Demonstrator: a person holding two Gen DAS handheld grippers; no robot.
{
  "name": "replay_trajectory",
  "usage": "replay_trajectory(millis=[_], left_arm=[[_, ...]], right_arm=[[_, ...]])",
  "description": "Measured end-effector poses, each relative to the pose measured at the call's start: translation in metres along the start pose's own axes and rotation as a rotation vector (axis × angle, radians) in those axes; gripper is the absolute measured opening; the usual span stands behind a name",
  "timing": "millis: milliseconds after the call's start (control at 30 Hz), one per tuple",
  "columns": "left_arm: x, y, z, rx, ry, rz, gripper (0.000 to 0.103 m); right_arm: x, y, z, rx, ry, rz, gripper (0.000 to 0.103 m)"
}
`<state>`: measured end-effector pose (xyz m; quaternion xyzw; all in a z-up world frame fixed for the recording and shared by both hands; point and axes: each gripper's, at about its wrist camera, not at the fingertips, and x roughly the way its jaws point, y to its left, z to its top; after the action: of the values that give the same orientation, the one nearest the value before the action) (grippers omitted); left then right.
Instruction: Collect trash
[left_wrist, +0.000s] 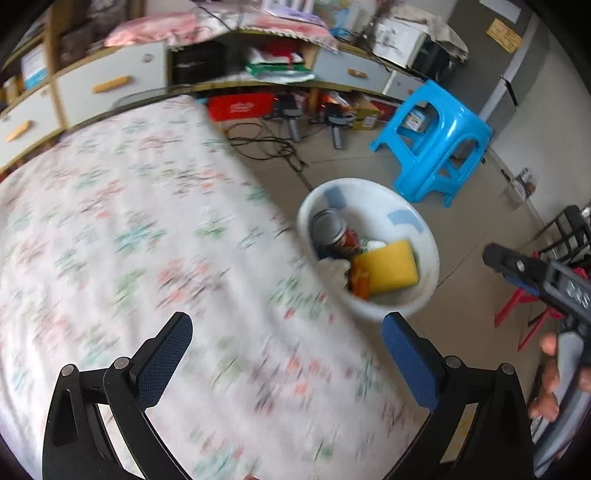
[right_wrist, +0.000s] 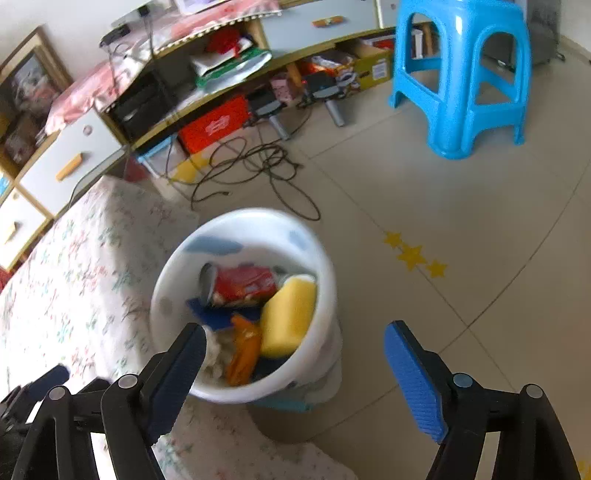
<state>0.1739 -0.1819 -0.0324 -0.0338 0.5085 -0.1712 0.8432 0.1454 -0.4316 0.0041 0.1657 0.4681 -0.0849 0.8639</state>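
Note:
A white trash bin (left_wrist: 424, 236) (right_wrist: 317, 258) stands on the floor beside the table. Inside lie a yellow sponge (left_wrist: 391, 267) (right_wrist: 290, 314), a red can (right_wrist: 245, 286) whose metal end shows in the left wrist view (left_wrist: 328, 227), an orange wrapper (right_wrist: 242, 347) and white crumpled paper (left_wrist: 334, 269). My left gripper (left_wrist: 288, 354) is open and empty above the floral tablecloth (left_wrist: 129, 240). My right gripper (right_wrist: 295, 369) is open and empty above the bin; it also shows in the left wrist view (left_wrist: 535, 277).
A blue plastic stool (left_wrist: 436, 136) (right_wrist: 465, 74) stands on the tiled floor. Black cables (right_wrist: 251, 166) lie in front of a low shelf unit (right_wrist: 221, 74) with boxes. A red stool (left_wrist: 524, 306) stands at the right.

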Motion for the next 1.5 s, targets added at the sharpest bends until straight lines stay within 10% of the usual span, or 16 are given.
replay_trajectory(millis=[567, 767, 1500], left_arm=[[-0.172, 0.035, -0.098, -0.001, -0.211, 0.206, 0.103], [-0.17, 0.06, -0.112, -0.071, -0.22, 0.233, 0.103], [-0.16, 0.061, -0.117, -0.053, -0.235, 0.26, 0.103]], right_arm=[[-0.129, 0.124, -0.106, -0.233, -0.163, -0.002, 0.1], [-0.137, 0.138, -0.143, -0.256, -0.281, -0.025, 0.102], [-0.109, 0.144, -0.158, -0.268, -0.282, -0.03, 0.102]])
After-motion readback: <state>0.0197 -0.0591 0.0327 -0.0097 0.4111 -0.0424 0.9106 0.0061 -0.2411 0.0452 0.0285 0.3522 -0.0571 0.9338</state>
